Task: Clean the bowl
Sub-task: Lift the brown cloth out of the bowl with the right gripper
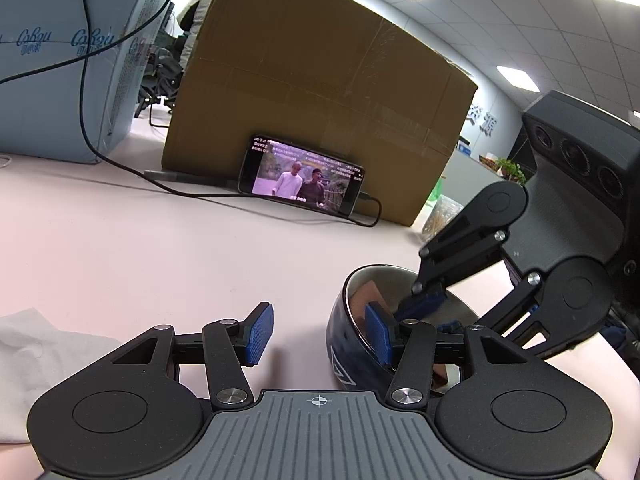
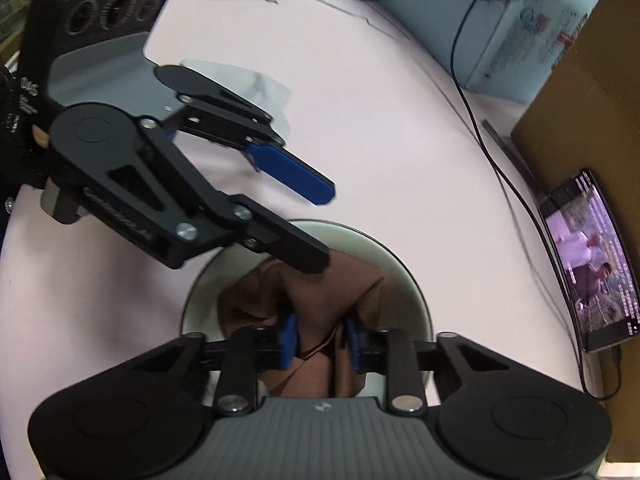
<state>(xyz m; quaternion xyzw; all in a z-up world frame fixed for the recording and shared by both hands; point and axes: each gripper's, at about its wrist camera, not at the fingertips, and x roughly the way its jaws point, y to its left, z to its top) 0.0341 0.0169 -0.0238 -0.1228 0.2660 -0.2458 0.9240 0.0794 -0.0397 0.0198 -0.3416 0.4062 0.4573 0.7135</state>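
A: Which step is this?

B: I judge it the start of wiping. The right hand-held gripper [image 2: 320, 342] points steeply down into the bowl [image 2: 412, 280], and its blue pads are clenched on a fold of the brown cloth [image 2: 312, 292] bunched inside.

A: And the other one?

B: The left hand-held gripper [image 1: 320, 336] straddles the bowl's near wall, one blue pad [image 1: 378, 334] inside the rim and the other out over the tabletop [image 1: 160, 248]. The jaws stand part open; I cannot make out either pad pressing on the wall, so I'd call it released, bracing at most.

A: Where does the bowl sit?

B: On the pale pink tabletop, in front of the cardboard box [image 1: 320, 100] and the phone [image 1: 302, 178] leaning against it.

A: What does the next move call for?

B: Probably dragging the cloth around the inner wall while the bowl is kept from sliding. The bowl looks light, so a firmer hold on the rim would help.

A: Materials?

B: The bowl is round, with a smooth, shiny metal-looking inside and a dark blue outside bearing a white triangle mark. The cloth is soft and creased, matte. A crumpled white tissue or cloth [image 1: 36, 344] lies on the tabletop to the left. The tabletop itself is smooth and flat.
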